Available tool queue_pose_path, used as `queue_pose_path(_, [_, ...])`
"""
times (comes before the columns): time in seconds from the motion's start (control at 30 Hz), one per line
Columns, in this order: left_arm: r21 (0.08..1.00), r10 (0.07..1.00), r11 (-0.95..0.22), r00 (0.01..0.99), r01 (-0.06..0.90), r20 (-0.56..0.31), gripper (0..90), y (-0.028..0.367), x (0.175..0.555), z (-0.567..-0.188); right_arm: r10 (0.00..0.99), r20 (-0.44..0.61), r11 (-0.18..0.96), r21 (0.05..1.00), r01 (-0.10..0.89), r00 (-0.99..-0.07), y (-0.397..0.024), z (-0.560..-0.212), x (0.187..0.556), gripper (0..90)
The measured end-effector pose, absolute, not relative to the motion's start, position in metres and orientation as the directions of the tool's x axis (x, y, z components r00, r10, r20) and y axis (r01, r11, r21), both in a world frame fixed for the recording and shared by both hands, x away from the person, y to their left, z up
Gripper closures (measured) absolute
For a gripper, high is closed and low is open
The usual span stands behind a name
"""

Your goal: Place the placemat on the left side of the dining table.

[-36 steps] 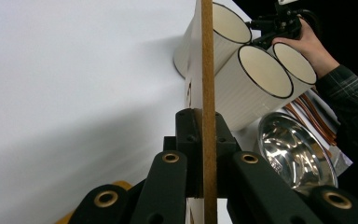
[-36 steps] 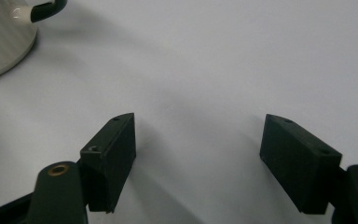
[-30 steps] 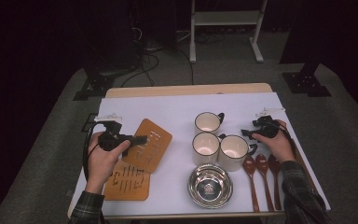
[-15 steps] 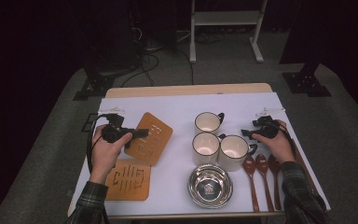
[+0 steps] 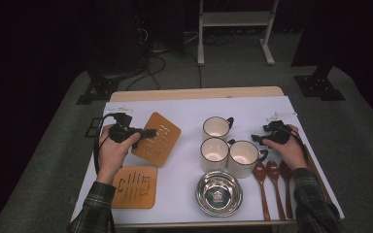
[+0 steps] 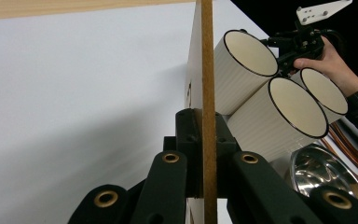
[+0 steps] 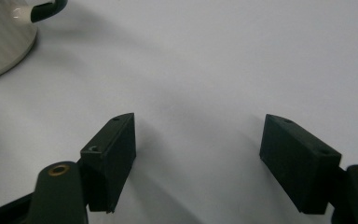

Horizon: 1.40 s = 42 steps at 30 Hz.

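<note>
My table [image 5: 189,109] has three mugs [image 5: 215,150] mid-right, a steel bowl [image 5: 219,193] at the near edge, wooden spoons [image 5: 272,187] right, and a cork mat [image 5: 135,187] near-left.

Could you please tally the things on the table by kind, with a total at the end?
Cork mats: 2, one held on edge by the left gripper, one lying flat
Cream mugs: 3
Steel bowl: 1
Brown spoons: 3
Total: 9
</note>
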<state>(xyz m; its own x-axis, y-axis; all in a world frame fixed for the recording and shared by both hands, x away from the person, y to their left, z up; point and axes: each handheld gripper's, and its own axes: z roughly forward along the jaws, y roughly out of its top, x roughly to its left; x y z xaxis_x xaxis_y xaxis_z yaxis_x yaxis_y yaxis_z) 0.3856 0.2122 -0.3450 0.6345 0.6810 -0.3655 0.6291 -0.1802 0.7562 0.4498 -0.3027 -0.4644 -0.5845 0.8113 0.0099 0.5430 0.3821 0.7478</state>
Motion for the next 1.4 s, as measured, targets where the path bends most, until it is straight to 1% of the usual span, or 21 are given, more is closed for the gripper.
queue_pose_path(0.6, [0.763,0.699,-0.159,0.617,0.627,-0.361,86.7,0.227,0.411,-0.350,0.812,0.005,0.385,0.748,0.541,-0.584,-0.302,-0.465,0.450,25.4])
queue_pose_path(0.9, [0.760,0.722,-0.154,0.597,0.631,-0.349,86.7,0.235,0.416,-0.353,0.811,0.006,0.385,0.747,0.542,-0.584,-0.302,-0.465,0.450,25.4])
queue_pose_path(1.1, [0.755,0.733,-0.134,0.577,0.642,-0.360,86.7,0.241,0.418,-0.358,0.811,0.006,0.385,0.747,0.542,-0.585,-0.302,-0.465,0.450,25.4])
queue_pose_path(1.4, [0.750,0.755,-0.123,0.552,0.649,-0.354,86.7,0.250,0.420,-0.362,0.811,0.005,0.385,0.747,0.542,-0.585,-0.302,-0.465,0.450,25.4])
